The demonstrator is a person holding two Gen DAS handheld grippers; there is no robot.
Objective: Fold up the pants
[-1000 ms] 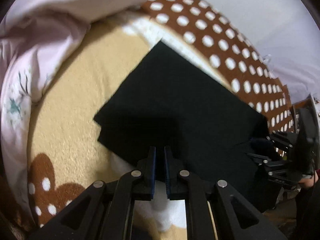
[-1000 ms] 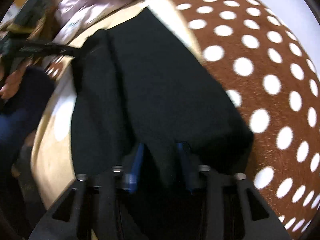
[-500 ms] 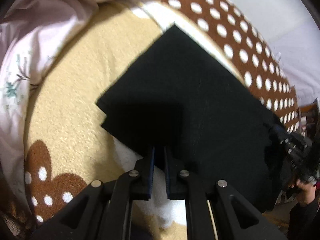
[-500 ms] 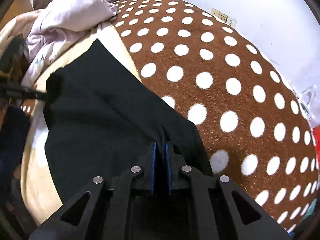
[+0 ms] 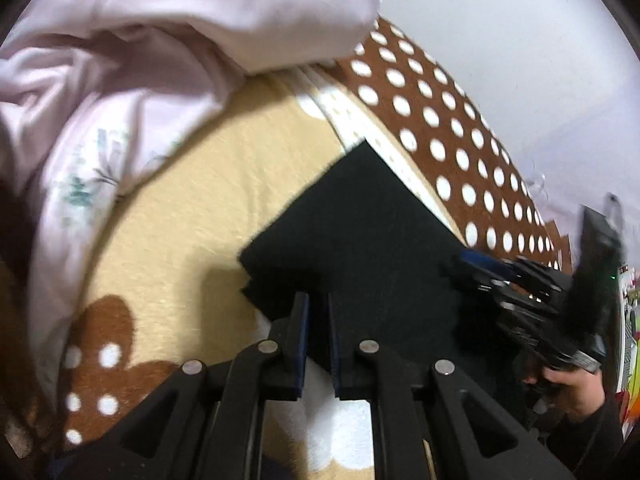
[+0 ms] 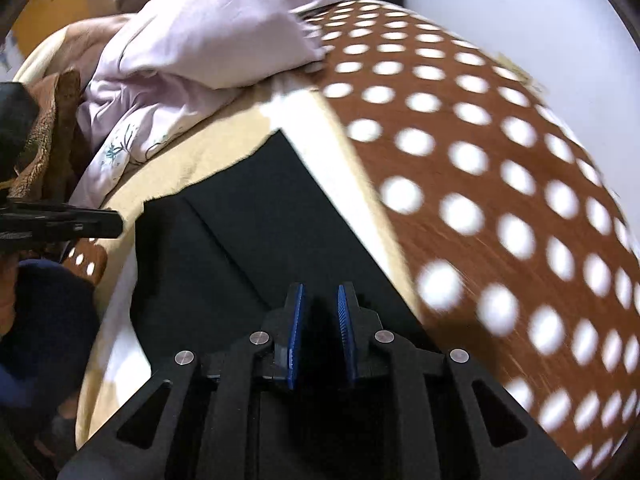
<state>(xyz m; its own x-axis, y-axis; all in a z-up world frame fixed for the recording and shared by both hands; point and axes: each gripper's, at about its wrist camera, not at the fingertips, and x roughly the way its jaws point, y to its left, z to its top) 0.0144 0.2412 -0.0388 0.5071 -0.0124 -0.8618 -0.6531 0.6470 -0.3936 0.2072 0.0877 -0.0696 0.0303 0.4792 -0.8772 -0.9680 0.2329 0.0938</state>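
— What covers the bed?
— A tan and brown dotted blanket (image 5: 192, 216), with the folded black pants (image 6: 256, 248) lying flat on it, below the pink quilt (image 5: 160, 40).
— The fingers?
— The left gripper (image 5: 318, 312) seems nearly closed over the pants' edge; whether it pinches cloth is unclear. The right gripper (image 6: 320, 308) is opening, holding nothing.

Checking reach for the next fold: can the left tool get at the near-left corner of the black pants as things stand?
Probably yes. The left tool hangs just above the black pants, nothing lies between, and the right tool is off to the far side.
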